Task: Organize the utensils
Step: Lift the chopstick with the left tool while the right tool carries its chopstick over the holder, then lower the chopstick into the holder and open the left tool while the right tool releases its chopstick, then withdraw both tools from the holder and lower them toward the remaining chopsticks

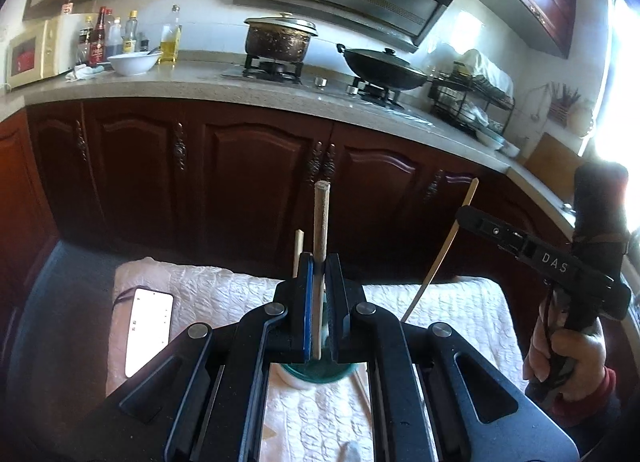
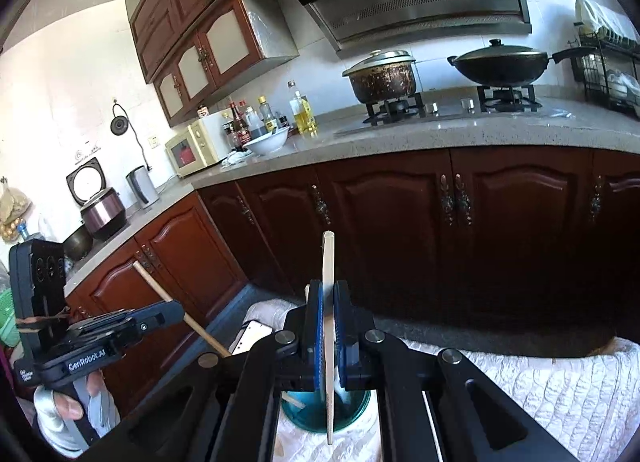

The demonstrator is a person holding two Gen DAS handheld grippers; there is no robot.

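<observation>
My left gripper [image 1: 318, 262] is shut on a thick wooden utensil handle [image 1: 321, 218] and holds it upright over a teal cup [image 1: 314, 374]. A thin chopstick [image 1: 298, 250] stands just left of it. My right gripper [image 2: 328, 290] is shut on a pale chopstick [image 2: 328, 302] that points down into the teal cup [image 2: 326, 412], where another stick [image 2: 294, 402] lies. In the left wrist view the right gripper [image 1: 464, 214] holds that chopstick [image 1: 440, 254] at the right. In the right wrist view the left gripper [image 2: 180, 312] holds the wooden handle [image 2: 176, 308] at the left.
The cup stands on a white quilted cloth [image 1: 200, 286] with a lit phone [image 1: 148, 330] at its left. Dark wooden cabinets [image 1: 256, 174] and a stone counter [image 1: 200, 82] with a pot [image 1: 280, 38], a wok [image 1: 384, 66] and a white bowl [image 1: 134, 62] lie beyond.
</observation>
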